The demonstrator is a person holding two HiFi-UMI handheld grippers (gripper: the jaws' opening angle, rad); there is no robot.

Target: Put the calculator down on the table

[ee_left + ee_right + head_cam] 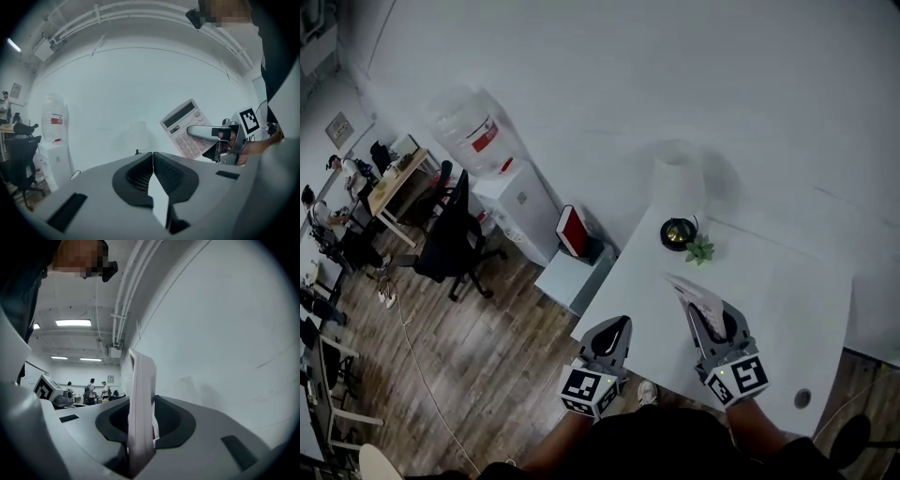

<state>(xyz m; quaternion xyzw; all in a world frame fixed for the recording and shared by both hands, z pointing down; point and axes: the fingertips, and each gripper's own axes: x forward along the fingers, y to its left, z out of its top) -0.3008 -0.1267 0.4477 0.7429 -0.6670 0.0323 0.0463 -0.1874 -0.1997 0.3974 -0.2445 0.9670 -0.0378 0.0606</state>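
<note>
Seen from overhead, the calculator (694,292) is not down yet. It sits tilted in the right gripper (710,317) above the near edge of the white table (797,291), while the left gripper (617,328) hangs by the near-left corner. In the left gripper view, the jaws meet tip to tip with nothing between them. In the right gripper view, the jaws are partway apart and clench the calculator edge-on. Lowering it and letting go are what's left, I'd say.

The white table (787,309) bears a small green plant (700,249) (just beside a round black object (678,233)).
</note>
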